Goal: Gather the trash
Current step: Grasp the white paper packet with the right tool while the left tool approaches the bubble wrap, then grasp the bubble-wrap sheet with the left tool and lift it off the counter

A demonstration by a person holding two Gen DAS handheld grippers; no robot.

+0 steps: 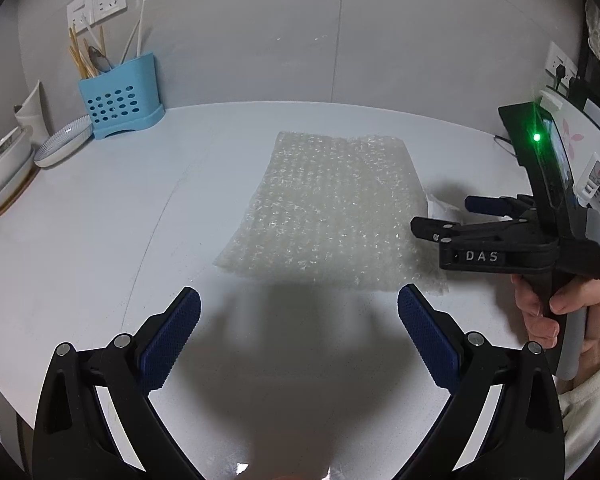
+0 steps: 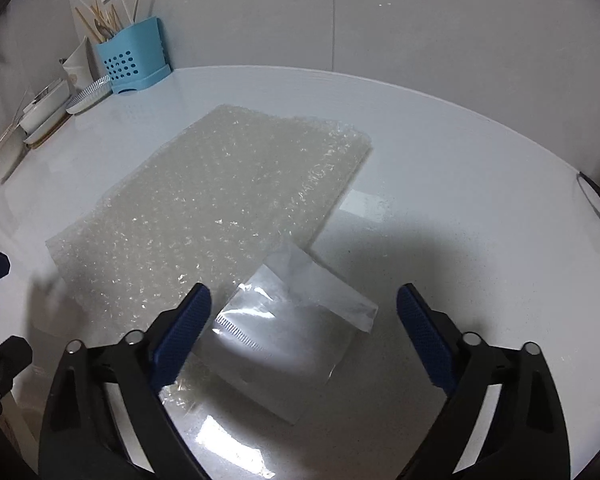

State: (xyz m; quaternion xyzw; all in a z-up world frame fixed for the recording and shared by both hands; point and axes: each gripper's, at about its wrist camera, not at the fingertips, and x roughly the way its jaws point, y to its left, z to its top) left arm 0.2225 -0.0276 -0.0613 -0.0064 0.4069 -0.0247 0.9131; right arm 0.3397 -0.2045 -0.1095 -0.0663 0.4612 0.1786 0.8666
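Both grippers hang wide open and empty over the white counter [image 2: 440,184]. Largest of the trash, the bubble wrap sheet [image 2: 220,200] lies flat at the counter's middle, straight ahead of the left gripper [image 1: 299,314], its long axis running away from that gripper. Smaller, a clear plastic bag [image 2: 288,332] rests directly between the jaws of the right gripper [image 2: 303,308], one corner overlapping the sheet's near edge; it looks thin, glossy and limp. That puts the right gripper nearer its target.
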